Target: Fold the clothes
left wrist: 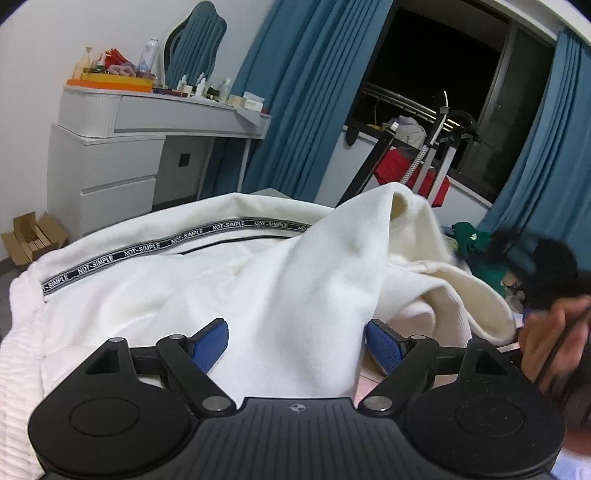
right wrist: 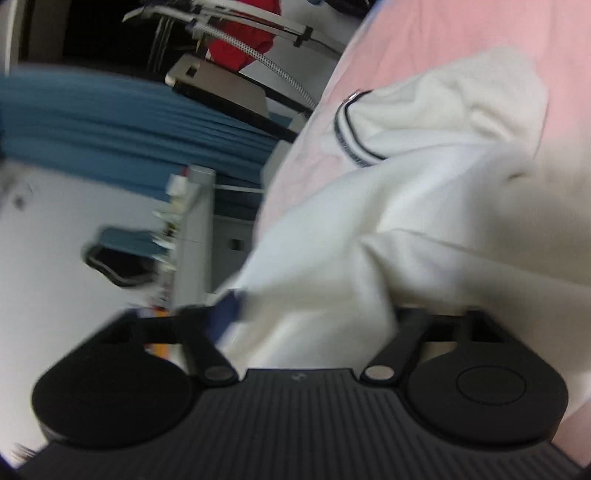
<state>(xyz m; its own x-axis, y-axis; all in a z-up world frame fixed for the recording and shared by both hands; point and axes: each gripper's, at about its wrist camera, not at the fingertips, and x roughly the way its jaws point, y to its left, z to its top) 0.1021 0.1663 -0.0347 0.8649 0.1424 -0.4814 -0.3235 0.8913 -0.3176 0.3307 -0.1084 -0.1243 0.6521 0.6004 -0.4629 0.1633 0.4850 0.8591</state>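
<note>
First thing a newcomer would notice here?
The white garment with its black lettered tape, heaped on the pink bed, fills both views. A fold lies between the open fingers of the left gripper. Behind it hang blue curtains beside a dark window.

A: Left wrist view sits upright, close over the white garment [left wrist: 229,280], facing the blue curtains [left wrist: 306,92].

B: Right wrist view's rolled sideways, blurred, equally close; both share garment and curtains.

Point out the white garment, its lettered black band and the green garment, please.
white garment [left wrist: 295,295]: left wrist view, on the raised fold.
lettered black band [left wrist: 147,248]: left wrist view, mid-strip lettering.
green garment [left wrist: 471,236]: left wrist view, visible bunched part.
</note>
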